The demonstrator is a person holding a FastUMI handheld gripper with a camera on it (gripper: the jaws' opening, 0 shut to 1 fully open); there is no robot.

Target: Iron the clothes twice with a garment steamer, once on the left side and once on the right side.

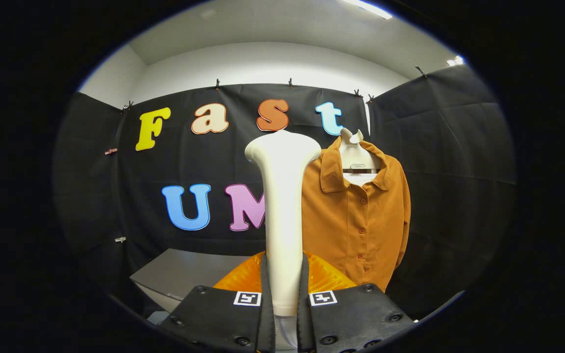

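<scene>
Beyond fingers, right of steamer head: orange shirt (356, 215) on hanger, well apart; white garment steamer (283, 206) upright; gripper (285, 306) pinching its handle both sides; advice: close gap squarely, keep head flat on one side panel.

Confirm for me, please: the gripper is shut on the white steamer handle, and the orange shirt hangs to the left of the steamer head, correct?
Not quite: in the gripper view the orange shirt hangs to the right of the steamer head, not left. The gripper is indeed shut on the white steamer handle.
</scene>
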